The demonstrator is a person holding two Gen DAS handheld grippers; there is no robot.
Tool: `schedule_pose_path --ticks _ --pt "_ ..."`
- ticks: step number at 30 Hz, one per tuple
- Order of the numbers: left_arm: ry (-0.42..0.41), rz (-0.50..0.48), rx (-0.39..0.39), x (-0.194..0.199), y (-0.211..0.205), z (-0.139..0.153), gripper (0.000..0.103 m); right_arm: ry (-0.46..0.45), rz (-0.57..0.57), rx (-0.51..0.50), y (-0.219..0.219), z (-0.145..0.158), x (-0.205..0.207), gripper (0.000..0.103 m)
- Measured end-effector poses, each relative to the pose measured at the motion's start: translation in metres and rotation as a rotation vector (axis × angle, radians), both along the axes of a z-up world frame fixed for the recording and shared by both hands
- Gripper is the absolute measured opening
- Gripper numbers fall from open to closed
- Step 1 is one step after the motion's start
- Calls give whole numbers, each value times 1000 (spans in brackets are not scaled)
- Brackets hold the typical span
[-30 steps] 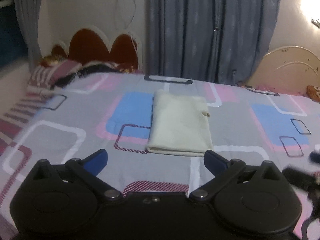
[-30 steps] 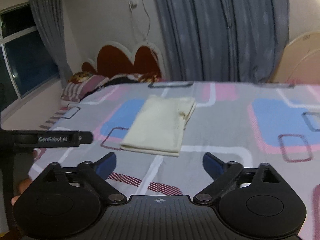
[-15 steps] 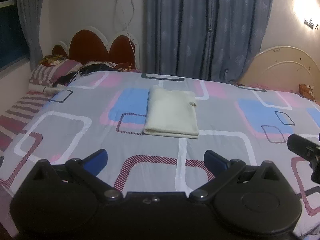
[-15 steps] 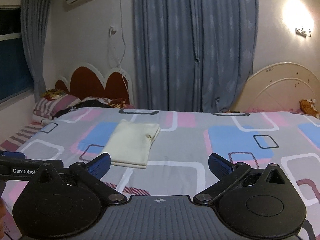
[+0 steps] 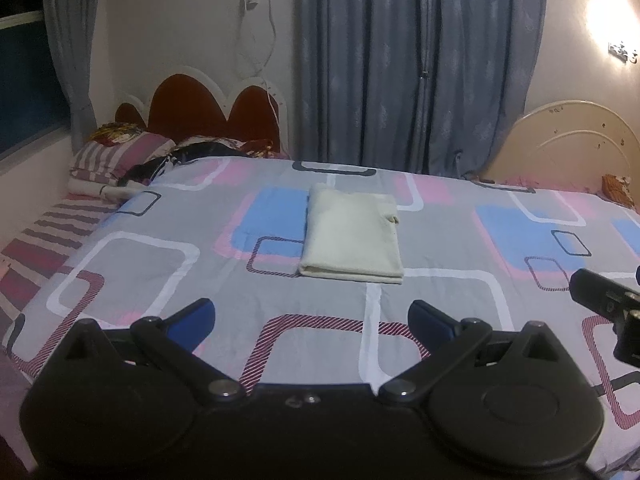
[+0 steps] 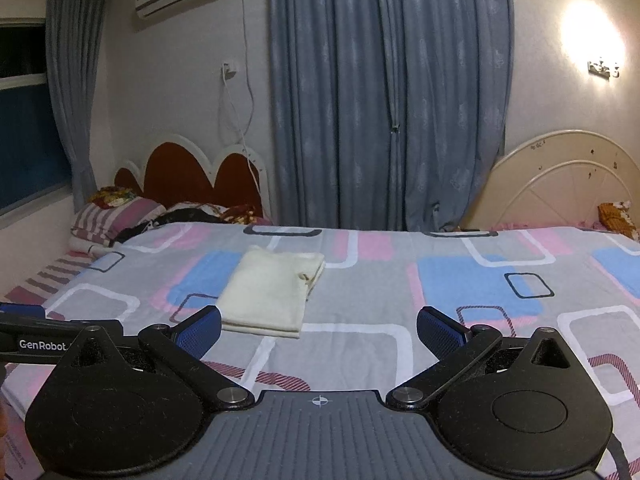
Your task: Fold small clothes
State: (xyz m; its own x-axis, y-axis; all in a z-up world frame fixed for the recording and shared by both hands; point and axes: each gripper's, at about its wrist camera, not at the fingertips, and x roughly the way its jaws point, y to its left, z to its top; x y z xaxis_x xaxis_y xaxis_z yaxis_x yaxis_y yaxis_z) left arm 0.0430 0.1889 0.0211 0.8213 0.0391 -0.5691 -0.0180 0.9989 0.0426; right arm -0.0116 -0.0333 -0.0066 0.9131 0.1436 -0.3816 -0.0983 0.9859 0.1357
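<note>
A cream garment (image 5: pixel 352 236) lies folded into a neat rectangle on the patterned bed sheet (image 5: pixel 160 264), well beyond both grippers. It also shows in the right wrist view (image 6: pixel 272 292). My left gripper (image 5: pixel 312 318) is open and empty, held above the near part of the bed. My right gripper (image 6: pixel 318 330) is open and empty, to the right of the garment and nearer the bed's front edge. Part of the right gripper shows at the right edge of the left wrist view.
Striped pillows (image 5: pixel 116 160) and dark clothing lie at the red headboard (image 5: pixel 208 116) on the left. Blue curtains (image 5: pixel 412 64) hang behind the bed. A cream bed frame (image 5: pixel 568 144) stands at the back right. The bed's left edge drops off near the window wall.
Both grippers have drawn back and risen away from the folded garment, so it looks smaller and farther off. Both stay open and empty.
</note>
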Motion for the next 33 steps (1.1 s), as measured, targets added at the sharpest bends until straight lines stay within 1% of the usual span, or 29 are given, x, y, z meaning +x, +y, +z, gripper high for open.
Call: schedule_pose_path --ticks 10,16,33 --pt "2 15 -8 -3 2 -1 103 -2 4 2 0 -2 0 103" --pt "3 25 5 -4 2 0 103 2 6 0 2 -2 -1 103" --pt "16 28 -1 -2 7 -2 103 14 14 -4 7 -5 -4 103"
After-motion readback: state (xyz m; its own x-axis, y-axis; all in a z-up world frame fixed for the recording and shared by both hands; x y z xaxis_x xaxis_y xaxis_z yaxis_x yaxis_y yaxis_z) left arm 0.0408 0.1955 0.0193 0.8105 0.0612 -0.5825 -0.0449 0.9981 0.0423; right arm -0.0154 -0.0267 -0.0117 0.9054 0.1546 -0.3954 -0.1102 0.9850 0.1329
